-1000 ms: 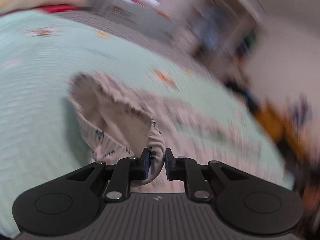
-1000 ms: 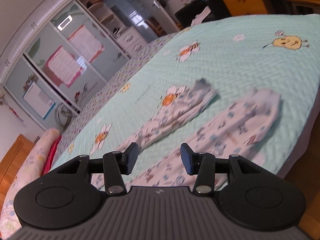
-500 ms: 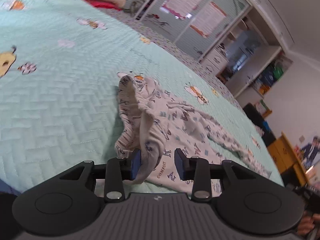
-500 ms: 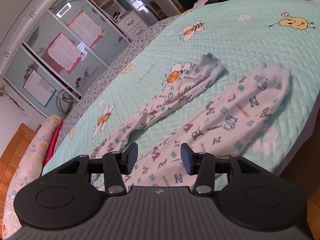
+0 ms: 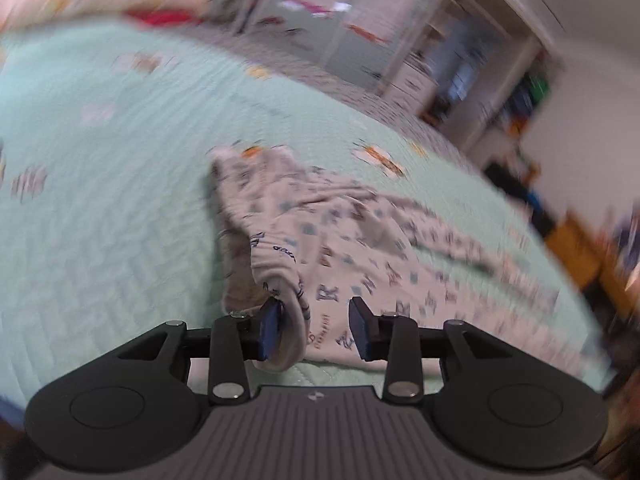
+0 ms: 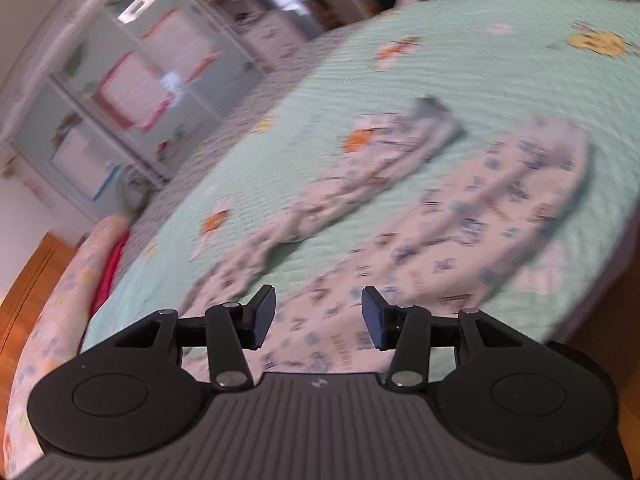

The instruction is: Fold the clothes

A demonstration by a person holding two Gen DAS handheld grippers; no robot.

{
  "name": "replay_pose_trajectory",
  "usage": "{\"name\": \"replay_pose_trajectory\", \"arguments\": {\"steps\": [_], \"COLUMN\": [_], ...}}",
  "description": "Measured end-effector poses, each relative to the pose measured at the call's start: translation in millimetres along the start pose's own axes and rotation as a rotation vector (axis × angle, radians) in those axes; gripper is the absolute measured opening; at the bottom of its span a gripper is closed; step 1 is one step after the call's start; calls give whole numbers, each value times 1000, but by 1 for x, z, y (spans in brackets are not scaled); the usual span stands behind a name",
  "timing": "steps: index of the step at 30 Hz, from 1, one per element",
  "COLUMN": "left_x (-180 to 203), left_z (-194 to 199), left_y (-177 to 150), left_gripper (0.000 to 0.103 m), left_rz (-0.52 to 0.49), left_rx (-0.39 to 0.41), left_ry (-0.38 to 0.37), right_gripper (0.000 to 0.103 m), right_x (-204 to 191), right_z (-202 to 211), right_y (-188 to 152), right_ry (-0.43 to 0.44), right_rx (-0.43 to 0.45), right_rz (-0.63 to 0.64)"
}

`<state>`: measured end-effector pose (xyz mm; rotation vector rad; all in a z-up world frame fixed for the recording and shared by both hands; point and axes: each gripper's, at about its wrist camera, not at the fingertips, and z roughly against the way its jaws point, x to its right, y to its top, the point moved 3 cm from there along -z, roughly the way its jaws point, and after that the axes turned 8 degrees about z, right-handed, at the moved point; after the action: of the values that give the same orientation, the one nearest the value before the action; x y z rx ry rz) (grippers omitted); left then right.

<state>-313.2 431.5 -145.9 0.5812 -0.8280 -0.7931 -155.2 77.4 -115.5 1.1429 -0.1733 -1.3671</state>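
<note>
Bed (image 5: 100, 200) under a mint-green quilted cover printed with small bees and flowers, filling both views; wardrobe (image 6: 132, 92) with glass doors beyond the bed's far edge, at 10 o'clock in the right wrist view; pillow (image 6: 48, 320) at 8 o'clock there, against a wooden headboard; both views blurred. Pyjama trousers (image 5: 360, 248), pale with printed letters, lying spread on the bed from 6 o'clock toward 3 o'clock in the left wrist view; their two legs run from 6 o'clock toward 2 o'clock in the right wrist view, well apart at the cuffs. Left tool (image 5: 314, 330): jaws apart, having just been opening; the trousers' waistband edge hangs between them, against the left pad only, unclamped. Right tool (image 6: 318, 318): jaws apart above the near trouser leg, nothing gripped.
</note>
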Motion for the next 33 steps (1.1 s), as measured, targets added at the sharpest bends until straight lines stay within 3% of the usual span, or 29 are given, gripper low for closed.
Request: {"name": "replay_pose_trajectory", "arguments": {"steps": [3, 6, 8, 11, 17, 19, 21, 24, 28, 33], "left_x": [35, 54, 53, 47, 38, 35, 30, 22, 10, 3], "left_z": [-5, -15, -22, -24, -17, -13, -12, -8, -4, -2], "left_y": [-17, -34, -40, -46, -56, -59, -60, -60, -57, -54], "left_gripper": [41, 45, 45, 46, 48, 50, 50, 50, 50, 52], "left_rz": [-240, -381, -411, -390, -363, -363, -353, -325, -279, -242], "left_rx": [38, 43, 36, 36, 49, 49, 40, 35, 32, 39], "left_ry": [92, 140, 160, 169, 154, 134, 115, 91, 64, 57], "right_gripper": [49, 50, 55, 55, 53, 53, 45, 42, 37, 7], "right_x": [-59, -132, -184, -251, -334, -347, -355, -349, -346, -361], "right_z": [-2, -11, -18, -44, -100, -118, -136, -160, -170, -162], "right_y": [-10, -28, -43, -65, -116, -133, -150, -170, -193, -203], "right_ry": [173, 319, 400, 415, 616, 620, 599, 529, 501, 545], "right_rx": [-58, -138, -188, -260, -479, -539, -598, -663, -725, -714], "right_rz": [187, 377, 507, 682, 891, 951, 1022, 1128, 1282, 1387]}}
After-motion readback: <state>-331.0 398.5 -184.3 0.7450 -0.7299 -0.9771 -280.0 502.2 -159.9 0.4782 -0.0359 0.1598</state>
